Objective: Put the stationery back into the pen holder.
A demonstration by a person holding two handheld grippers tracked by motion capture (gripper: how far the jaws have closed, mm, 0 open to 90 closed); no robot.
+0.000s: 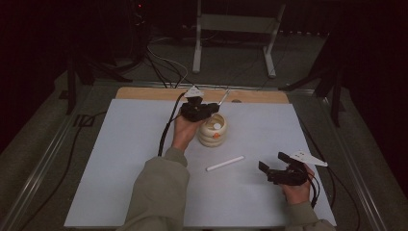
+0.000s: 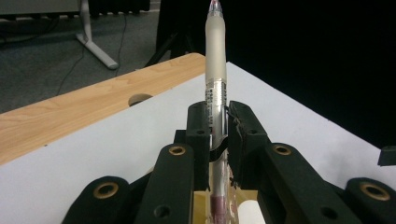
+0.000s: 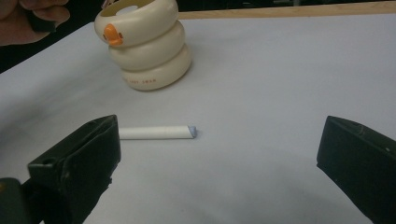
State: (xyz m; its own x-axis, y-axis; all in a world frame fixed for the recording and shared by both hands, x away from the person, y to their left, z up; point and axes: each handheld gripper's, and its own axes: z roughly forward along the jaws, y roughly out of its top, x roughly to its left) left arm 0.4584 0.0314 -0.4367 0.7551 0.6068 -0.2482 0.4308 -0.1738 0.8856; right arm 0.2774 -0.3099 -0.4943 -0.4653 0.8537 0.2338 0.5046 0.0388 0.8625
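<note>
There are two handheld grippers, the left gripper (image 1: 211,109) and the right gripper (image 1: 273,164), each with two black jaws. One pen (image 2: 216,79) stands clamped in the left one. One cream holder (image 1: 212,130) made of three stacked rings sits on the table, with one orange mark on its top ring. One white stick (image 1: 225,163) lies on the one white sheet (image 1: 125,159). The wooden tabletop strip (image 2: 70,112) has one round hole (image 2: 140,99).

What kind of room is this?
Probably a lab or workshop, not a home: cables trail over the grey floor, a metal stand sits behind the table, and dark curtains hang around it.
</note>
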